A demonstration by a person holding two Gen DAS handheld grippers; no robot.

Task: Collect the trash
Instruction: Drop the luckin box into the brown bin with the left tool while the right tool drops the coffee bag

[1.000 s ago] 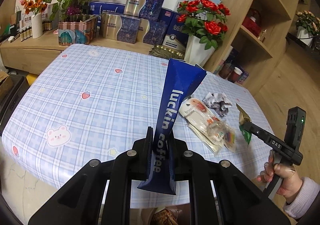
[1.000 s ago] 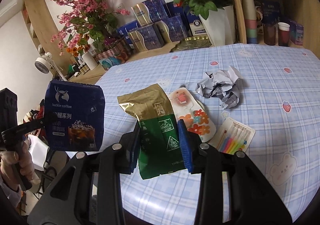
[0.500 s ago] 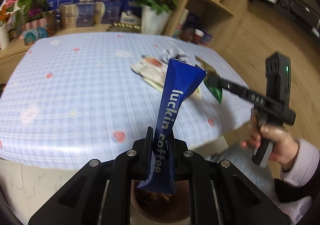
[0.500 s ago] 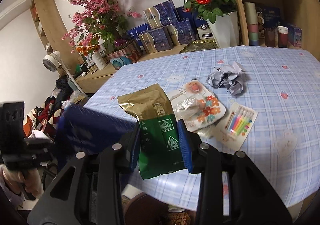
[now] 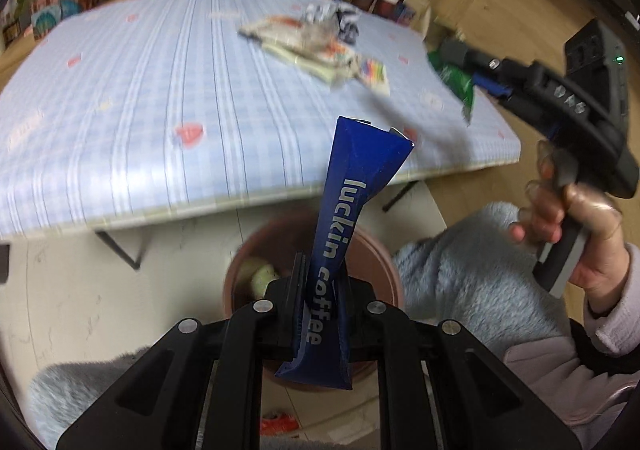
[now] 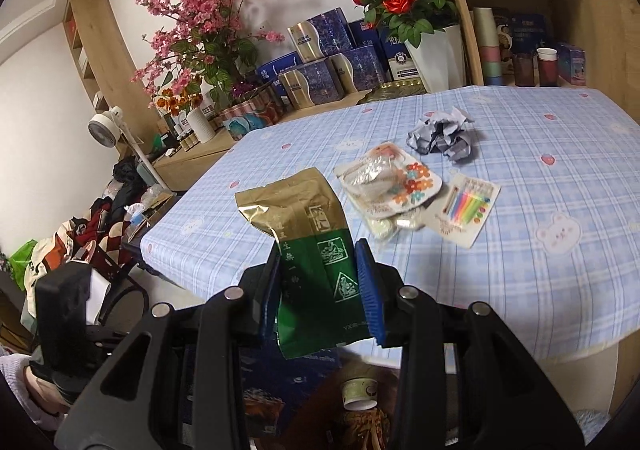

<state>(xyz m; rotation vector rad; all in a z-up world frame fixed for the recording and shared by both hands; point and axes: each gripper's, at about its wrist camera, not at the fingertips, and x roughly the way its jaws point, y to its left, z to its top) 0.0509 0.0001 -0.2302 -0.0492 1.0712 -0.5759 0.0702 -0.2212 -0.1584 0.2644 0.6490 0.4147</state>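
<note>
Nearest the left wrist camera, the left gripper (image 5: pixel 320 302) is clenched on a blue "luckin coffee" pouch (image 5: pixel 352 206), which stands upright between the jaws and leans toward 1 o'clock. Directly behind the jaws, a round brown bin (image 5: pixel 372 250) sits on the floor with some trash inside; the pouch bottom hangs over its opening. At 3 o'clock a hand (image 5: pixel 576 226) grips the right gripper's handle, a fuzzy light-blue sleeve below it.

Nearest the right wrist camera, the right gripper (image 6: pixel 320 286) is clenched on a green-and-gold foil bag (image 6: pixel 308 242), held by its green lower half, gold top pointing to 11 o'clock. At 6 o'clock, under the jaws, a paper cup (image 6: pixel 360 394) lies in the bin.

Farther out, the checked tablecloth (image 6: pixel 540 290) carries a flat floral packet (image 6: pixel 404 178), a colour-striped card (image 6: pixel 468 206) at 1 o'clock touching it, and beyond them crumpled grey paper (image 6: pixel 444 134). Red roses (image 6: pixel 404 2) stand at 12 o'clock behind the table.
</note>
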